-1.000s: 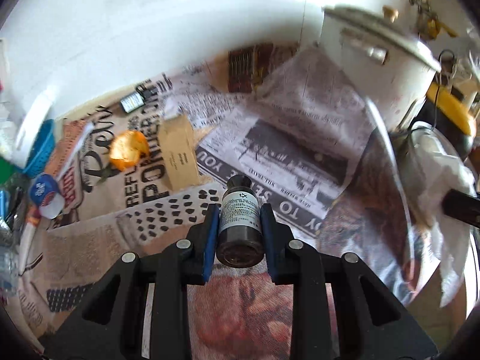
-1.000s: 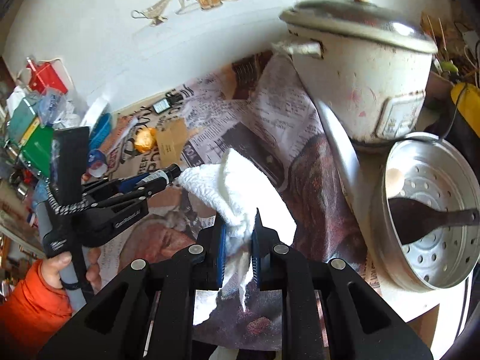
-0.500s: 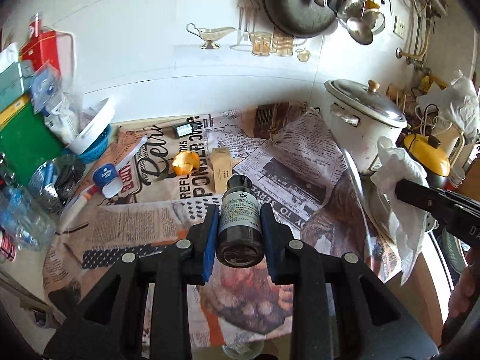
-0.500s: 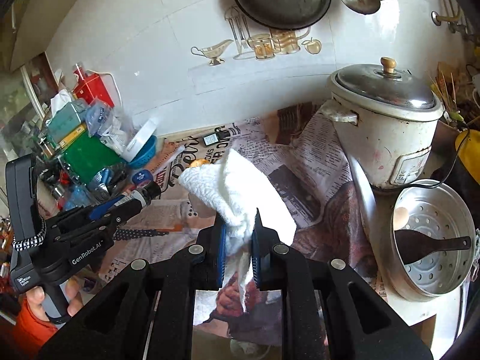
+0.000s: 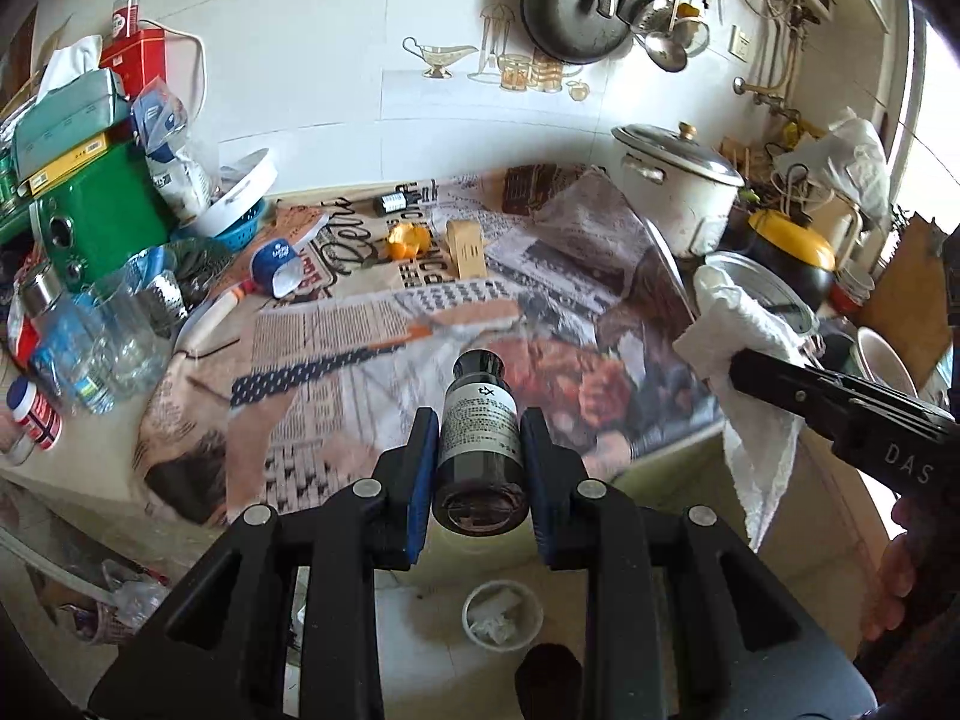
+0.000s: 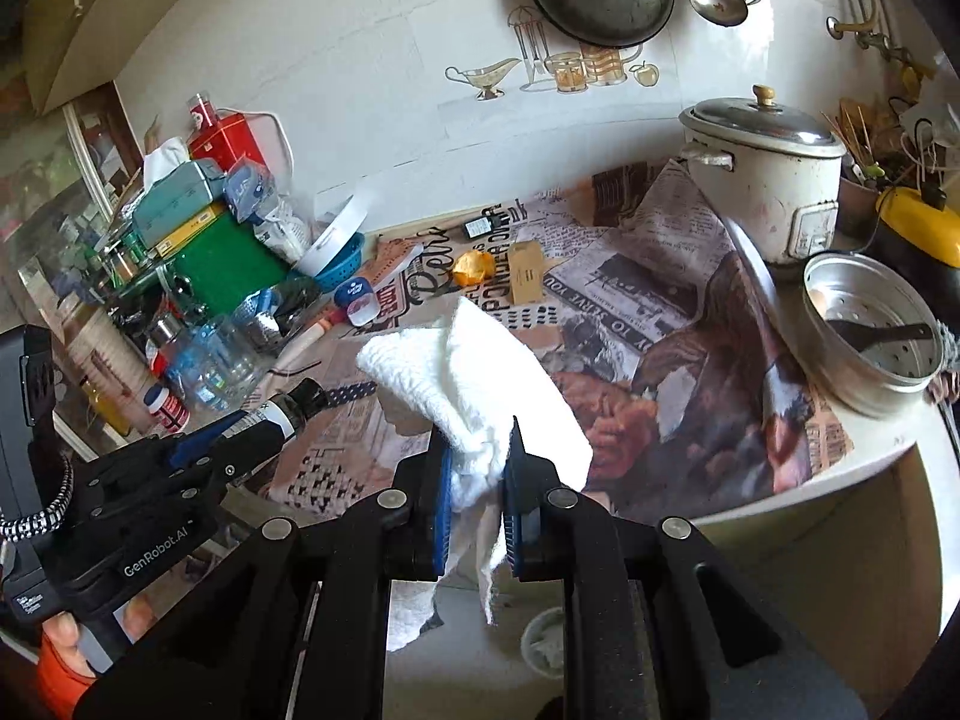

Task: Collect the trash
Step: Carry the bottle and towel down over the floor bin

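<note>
My left gripper (image 5: 477,438) is shut on a dark brown bottle (image 5: 478,438) with a white label, held in the air past the counter's front edge. My right gripper (image 6: 477,459) is shut on a crumpled white paper towel (image 6: 474,384), also off the counter; both also show in the other view, the bottle (image 6: 282,414) and the towel (image 5: 744,330). A small round bin (image 5: 501,615) with white trash stands on the floor below, also in the right wrist view (image 6: 543,642). An orange peel (image 5: 408,240), a small cardboard box (image 5: 465,246) and a small dark bottle (image 5: 396,201) lie on the newspaper-covered counter.
A white rice cooker (image 6: 774,174) and a metal steamer pot (image 6: 870,330) with a dark spoon stand at the right. Plastic bottles (image 5: 102,348), a green box (image 5: 90,222) and a blue basket (image 6: 336,264) crowd the left. Pans hang on the wall (image 5: 570,0).
Both grippers have pulled back and up from the counter with the bottle and paper towel; the counter edge, floor and bin have come into view.
</note>
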A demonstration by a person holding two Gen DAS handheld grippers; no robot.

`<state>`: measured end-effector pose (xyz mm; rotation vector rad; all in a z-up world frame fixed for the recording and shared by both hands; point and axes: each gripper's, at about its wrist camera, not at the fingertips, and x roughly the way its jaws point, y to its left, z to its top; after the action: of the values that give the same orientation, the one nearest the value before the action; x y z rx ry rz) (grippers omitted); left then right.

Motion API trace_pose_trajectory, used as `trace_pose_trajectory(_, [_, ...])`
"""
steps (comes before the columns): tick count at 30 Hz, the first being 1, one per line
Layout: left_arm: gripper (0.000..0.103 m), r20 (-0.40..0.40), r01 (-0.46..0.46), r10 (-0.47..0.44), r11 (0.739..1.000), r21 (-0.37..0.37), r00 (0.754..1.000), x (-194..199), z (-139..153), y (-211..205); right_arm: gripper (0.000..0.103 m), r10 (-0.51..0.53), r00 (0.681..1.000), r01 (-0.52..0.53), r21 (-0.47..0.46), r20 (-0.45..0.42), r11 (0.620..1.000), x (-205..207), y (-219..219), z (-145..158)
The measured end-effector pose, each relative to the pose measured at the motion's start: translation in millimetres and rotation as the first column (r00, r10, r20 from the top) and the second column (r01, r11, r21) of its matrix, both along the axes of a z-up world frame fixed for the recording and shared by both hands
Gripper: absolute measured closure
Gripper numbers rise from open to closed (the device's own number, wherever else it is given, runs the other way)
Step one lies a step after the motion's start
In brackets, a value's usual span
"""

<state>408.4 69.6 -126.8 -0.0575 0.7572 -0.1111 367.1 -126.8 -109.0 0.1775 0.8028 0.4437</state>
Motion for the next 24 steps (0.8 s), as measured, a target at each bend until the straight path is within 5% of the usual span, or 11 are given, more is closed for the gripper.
trace_pose_trajectory(14, [0.076,-0.164,0.007,-0.008,1.000,-0.010,0.986,-68.0,-61.0,-18.8,0.090,-0.003,0.989,-0.006,-0.056,-0.147,0.998,-60.1,-0.8,-48.7])
trace_pose_trajectory(24, [0.076,-0.296,-0.101,0.087,0.994,-0.031,0.951,-59.7,-171.7,-54.8,0.090,0.073,0.952,-0.113,-0.120,-0.298,0.986,-48.4,-29.3,-157.1])
